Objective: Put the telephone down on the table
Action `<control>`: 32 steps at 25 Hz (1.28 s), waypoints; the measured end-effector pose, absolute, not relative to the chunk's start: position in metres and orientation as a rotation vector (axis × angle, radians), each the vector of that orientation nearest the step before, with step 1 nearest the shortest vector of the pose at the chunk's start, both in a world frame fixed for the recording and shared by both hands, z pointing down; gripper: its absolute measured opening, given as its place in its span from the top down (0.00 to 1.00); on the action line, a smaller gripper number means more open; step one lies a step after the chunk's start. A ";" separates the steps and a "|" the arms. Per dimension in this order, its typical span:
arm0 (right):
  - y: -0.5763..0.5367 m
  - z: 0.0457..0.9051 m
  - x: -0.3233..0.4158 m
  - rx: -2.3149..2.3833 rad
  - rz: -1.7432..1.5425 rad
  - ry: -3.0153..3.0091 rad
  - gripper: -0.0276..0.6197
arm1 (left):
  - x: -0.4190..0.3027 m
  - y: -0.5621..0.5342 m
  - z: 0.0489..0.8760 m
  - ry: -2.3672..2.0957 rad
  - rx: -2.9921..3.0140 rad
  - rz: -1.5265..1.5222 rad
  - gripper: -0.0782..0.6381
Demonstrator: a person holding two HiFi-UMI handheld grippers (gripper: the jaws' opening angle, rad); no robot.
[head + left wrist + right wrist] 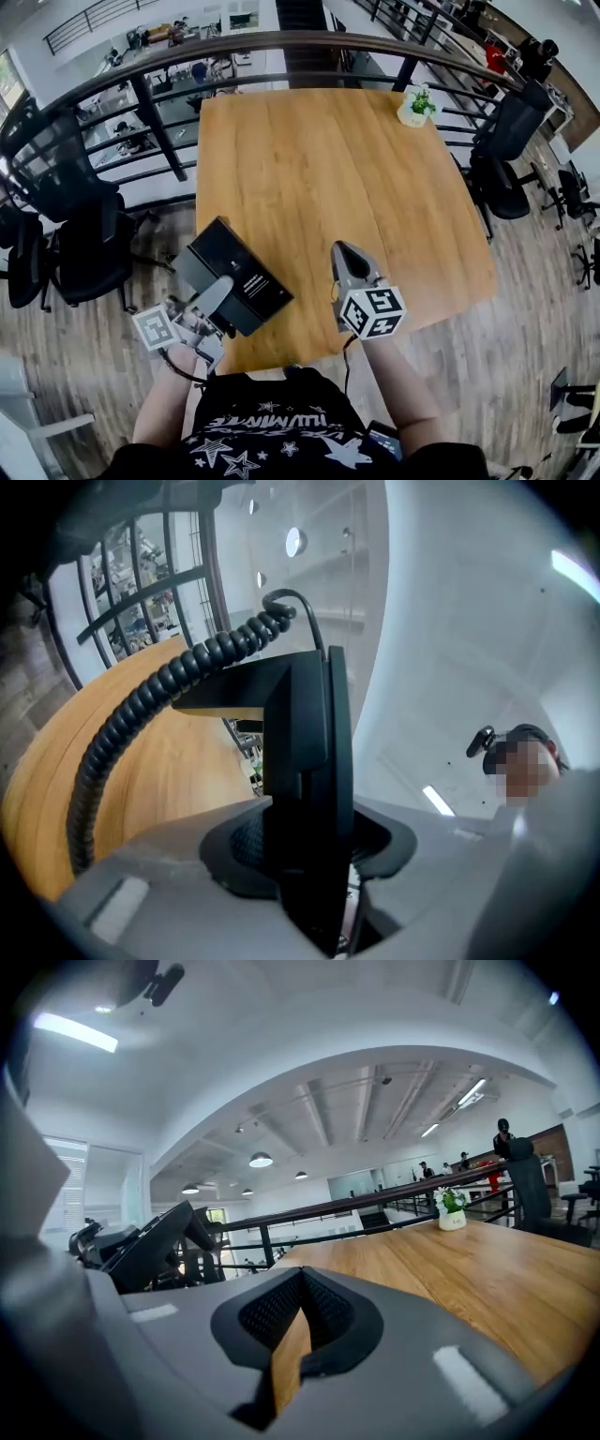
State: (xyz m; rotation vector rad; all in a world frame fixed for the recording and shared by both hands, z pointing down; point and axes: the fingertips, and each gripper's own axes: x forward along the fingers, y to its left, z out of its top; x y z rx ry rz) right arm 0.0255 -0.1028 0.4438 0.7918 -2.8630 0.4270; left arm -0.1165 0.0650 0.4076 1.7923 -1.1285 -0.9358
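Left gripper (217, 292) pinches phone (230, 267) at table (328, 169) edge; I'd carry it inboard, level it, then lower; right gripper (343, 249) closed, empty.

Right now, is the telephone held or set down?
Held: the left gripper clamps the telephone at the table's near corner.

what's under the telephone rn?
The telephone, clamped in the left gripper, is over the near-left corner of the table and the floor beside it. Its body covers whatever lies directly beneath.
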 end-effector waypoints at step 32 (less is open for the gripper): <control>-0.086 0.427 0.012 1.486 0.437 -2.660 0.96 | -0.194 -0.044 0.404 -0.707 2.012 -0.624 0.64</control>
